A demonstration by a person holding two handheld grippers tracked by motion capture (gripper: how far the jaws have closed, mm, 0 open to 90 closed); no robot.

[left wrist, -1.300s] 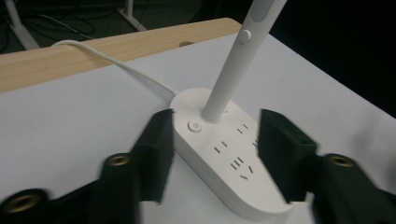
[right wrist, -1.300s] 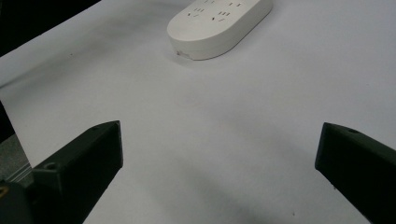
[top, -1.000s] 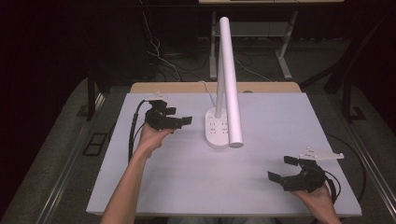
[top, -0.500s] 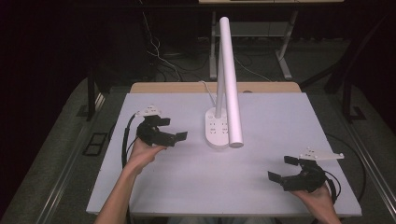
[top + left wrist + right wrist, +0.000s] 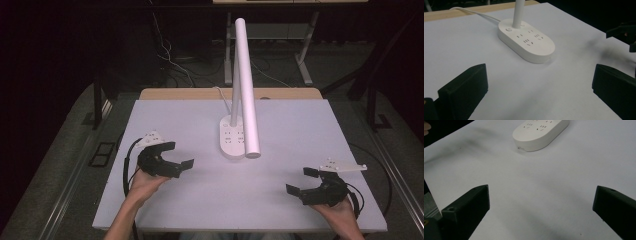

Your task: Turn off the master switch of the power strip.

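Both matte black grippers, left gripper (image 5: pixel 181 155) and right gripper (image 5: pixel 301 181), gape wide, empty, flanking the smooth white oval lamp base (image 5: pixel 234 141).

1 desk lamp (image 5: pixel 240 90), 2 hand-held grippers (image 5: pixel 179 156)

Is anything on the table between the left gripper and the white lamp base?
Nothing visible does. Bare table lies between the open left gripper and the lamp base. The right gripper sits off to the side, also open.

Left hand-held gripper (image 5: pixel 179 155), right hand-held gripper (image 5: pixel 302 180): black bodies, two blocky black jaws each, grey three-cornered top plate, black trailing cable looped behind. Forearms bare, no sleeves visible.
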